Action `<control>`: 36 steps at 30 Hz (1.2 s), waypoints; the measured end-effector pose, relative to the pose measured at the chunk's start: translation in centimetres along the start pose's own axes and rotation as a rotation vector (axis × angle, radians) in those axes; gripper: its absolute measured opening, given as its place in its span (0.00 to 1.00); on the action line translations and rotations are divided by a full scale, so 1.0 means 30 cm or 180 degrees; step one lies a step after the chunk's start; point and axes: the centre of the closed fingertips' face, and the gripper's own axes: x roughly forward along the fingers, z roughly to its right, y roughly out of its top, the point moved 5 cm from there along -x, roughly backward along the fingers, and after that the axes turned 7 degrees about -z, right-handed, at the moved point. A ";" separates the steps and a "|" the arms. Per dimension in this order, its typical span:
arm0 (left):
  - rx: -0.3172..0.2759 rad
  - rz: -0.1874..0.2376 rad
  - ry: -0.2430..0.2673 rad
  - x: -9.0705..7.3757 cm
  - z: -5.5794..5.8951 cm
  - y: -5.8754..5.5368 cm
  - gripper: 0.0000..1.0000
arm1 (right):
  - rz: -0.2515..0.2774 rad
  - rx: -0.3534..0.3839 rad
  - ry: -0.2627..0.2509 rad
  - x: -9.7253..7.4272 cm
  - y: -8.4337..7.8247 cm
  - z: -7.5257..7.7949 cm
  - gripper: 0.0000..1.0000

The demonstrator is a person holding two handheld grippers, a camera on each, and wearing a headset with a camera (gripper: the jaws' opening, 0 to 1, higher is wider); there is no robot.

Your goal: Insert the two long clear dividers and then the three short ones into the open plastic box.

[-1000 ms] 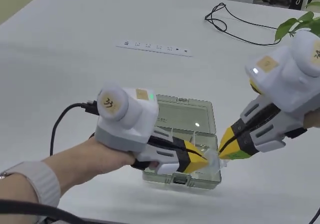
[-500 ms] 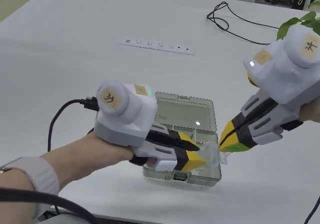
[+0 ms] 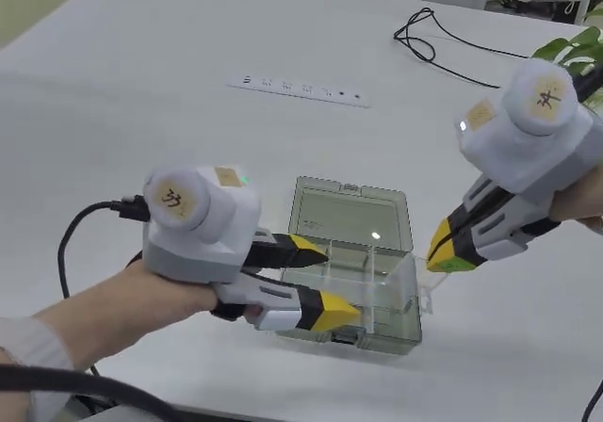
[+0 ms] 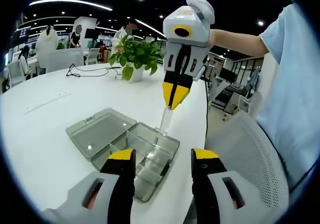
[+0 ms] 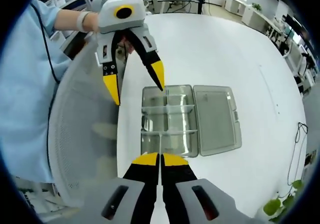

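over at the right end of the open plastic box point(image 3: 377, 332), the right gripper point(image 3: 445, 257) has its jaws pinched together on the top edge of a clear divider point(image 3: 416, 281), and the bottom of that piece hangs down to about the box's end wall. can't tell from the head view if it's actually seated in a slot or just touching the rim. the left gripper point(image 3: 330, 281) hovers over the near side of the box with its jaws wide apart, gripping nothing. the box sits on the white table point(image 3: 141, 83) with its lid point(image 3: 349, 217) lying open flat behind it. some dividers look to be standing inside already, though clear-on-clear makes counting them dicey.

handling-wise, my guess: this thing weighs next to nothing. it's thin hard plastic, so stiff along its length, but it'll bow if you shove it in crooked, and it's slick enough to pivot in a two-jaw pinch. i'd take it on the top edge near the middle, so both ends are free to drop into the wall slots, then push straight down. the box is light too, so the open gripper could brace it against sliding.
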 end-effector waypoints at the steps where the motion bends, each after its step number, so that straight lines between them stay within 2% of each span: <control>1: -0.0012 0.0000 0.0021 -0.003 -0.003 -0.004 0.44 | -0.0012 0.0005 -0.0004 0.002 0.002 0.003 0.02; 6: -0.0040 0.0026 0.0174 -0.024 -0.022 -0.024 0.51 | -0.0141 -0.0078 -0.0057 0.026 0.007 0.023 0.02; 7: -0.0051 0.0043 0.0257 -0.029 -0.031 -0.026 0.55 | -0.0163 -0.0080 -0.0061 0.033 0.008 0.030 0.02; 10: -0.0076 0.0041 0.0354 -0.037 -0.044 -0.032 0.66 | -0.0245 -0.0067 -0.0085 0.041 0.007 0.045 0.02; 13: -0.0120 0.0005 0.0462 -0.045 -0.062 -0.042 0.77 | -0.0262 -0.0101 -0.0065 0.047 0.017 0.040 0.02; 20: -0.0156 -0.0050 0.0603 -0.068 -0.088 -0.063 0.90 | -0.0334 -0.0112 -0.0047 0.059 0.018 0.048 0.02; 23: -0.0127 -0.0149 0.0715 -0.076 -0.105 -0.079 1.00 | -0.0365 -0.0135 -0.0050 0.065 0.017 0.049 0.02; 24: -0.0131 -0.0175 0.0734 -0.079 -0.107 -0.084 1.00 | -0.0367 -0.0137 -0.0057 0.067 0.017 0.051 0.02; 36: -0.0198 -0.0113 0.0732 -0.088 -0.110 -0.092 1.00 | -0.0456 -0.0119 -0.0041 0.087 0.017 0.057 0.02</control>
